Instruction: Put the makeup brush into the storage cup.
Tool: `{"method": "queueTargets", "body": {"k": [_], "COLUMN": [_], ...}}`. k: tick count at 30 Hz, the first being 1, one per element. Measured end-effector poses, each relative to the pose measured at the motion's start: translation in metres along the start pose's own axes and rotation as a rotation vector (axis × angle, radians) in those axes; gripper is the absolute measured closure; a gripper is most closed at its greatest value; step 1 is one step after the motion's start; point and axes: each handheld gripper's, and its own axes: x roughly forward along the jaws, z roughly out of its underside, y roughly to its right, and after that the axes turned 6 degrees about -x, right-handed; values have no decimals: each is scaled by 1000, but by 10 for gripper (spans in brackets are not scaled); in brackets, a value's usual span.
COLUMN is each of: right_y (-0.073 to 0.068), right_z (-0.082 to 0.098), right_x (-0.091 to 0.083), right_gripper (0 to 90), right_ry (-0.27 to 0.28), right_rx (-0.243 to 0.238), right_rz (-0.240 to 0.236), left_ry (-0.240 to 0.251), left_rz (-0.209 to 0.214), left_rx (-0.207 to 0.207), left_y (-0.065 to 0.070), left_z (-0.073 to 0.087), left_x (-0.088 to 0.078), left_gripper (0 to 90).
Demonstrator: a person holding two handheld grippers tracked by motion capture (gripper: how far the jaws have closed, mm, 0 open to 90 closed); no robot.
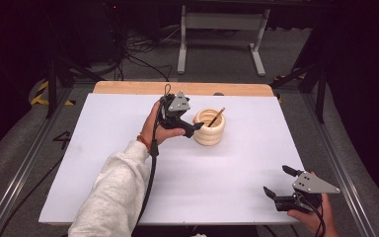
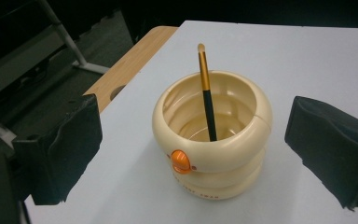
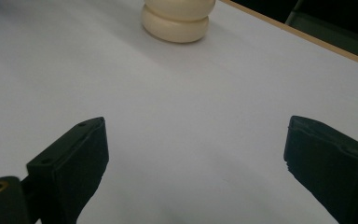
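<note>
High view: cream holder [image 1: 209,127], a stacked-ring shape, stands upright on the white table [image 1: 128,173], just above frame centre. A brush [image 1: 216,117] with an orange-and-black handle leans inside it, its top end tilted toward upper right. The left gripper [image 1: 185,126] sits just left of the holder, centre of frame, held by a hand [image 1: 154,129] with a grey sleeve [image 1: 113,192] coming up from bottom left. I cannot tell from this view whether the jaw tip touches the holder wall.

Left gripper view: 2 black jaws spread wide at the left and right edges, nothing between the pads. The holder [image 2: 213,135] stands ahead in the gap at frame centre, clear of both jaws, with an orange button [image 2: 181,161] on its near side. The brush [image 2: 206,91] stands nearly upright in it, lower end down inside the bowl, pale tip up.

Right gripper [image 1: 279,182] is at lower right of the high view, near the table's front edge, well apart from the holder, jaws parted and empty. Right gripper view: both jaws wide at the bottom corners over bare table [image 3: 191,116], the holder [image 3: 177,18] far off at top centre. A wooden edge [image 1: 177,88] runs along the table's far side.
</note>
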Motion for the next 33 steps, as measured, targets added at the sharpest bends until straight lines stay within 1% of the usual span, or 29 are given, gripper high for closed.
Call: {"method": "queueTargets", "body": {"k": [2, 6, 7, 10, 11, 14, 15, 18, 23, 24, 25, 29, 31, 33], "right_y": [0, 0, 0, 0, 0, 0, 0, 0, 0, 0, -1, -1, -1, -1], "right_z": [0, 0, 0, 0, 0, 0, 0, 0, -1, -1, -1, -1, -1, -1], "right_x": [0, 0, 0, 0, 0, 0, 0, 0, 0, 0, 0, 0, 0, 0], "right_gripper": [72, 72, 72, 72, 72, 72, 72, 72, 72, 72, 72, 72, 72, 72], "right_ry": [1, 1, 0, 1, 1, 1, 1, 0, 1, 1, 1, 1, 1, 2], "right_rx": [0, 0, -1, 0, 0, 1, 1, -1, -2, -2, -1, -1, -2, -3], "right_rz": [0, -1, 0, -2, -1, -2, -2, -1, -1, -1, -2, -3, -1, -2], "left_ry": [-14, -10, -11, -13, -16, -21, -20, -17, -22, -21, -22, -36, -42, -35], "left_rz": [4, -2, -7, -11, -7, -15, -8, -12, -21, -24, -28, -35, -34, -38], "left_rx": [22, 30, 38, 40, 39, 52, 44, 61, 72, 69, 78, 89, 85, 86], "left_y": [2, 3, 3, 4, 4, 6, 7, 8, 10, 11, 11, 11, 11, 10], "left_z": [0, 1, 1, 3, 3, 5, 6, 7, 10, 11, 12, 16, 17, 20], "left_x": [-3, -8, -9, -11, -12, -15, -16, -20, -27, -28, -29, -34, -36, -39], "left_gripper": [73, 64, 64, 60, 60, 59, 59, 57, 60, 60, 61, 62, 59, 60]}}
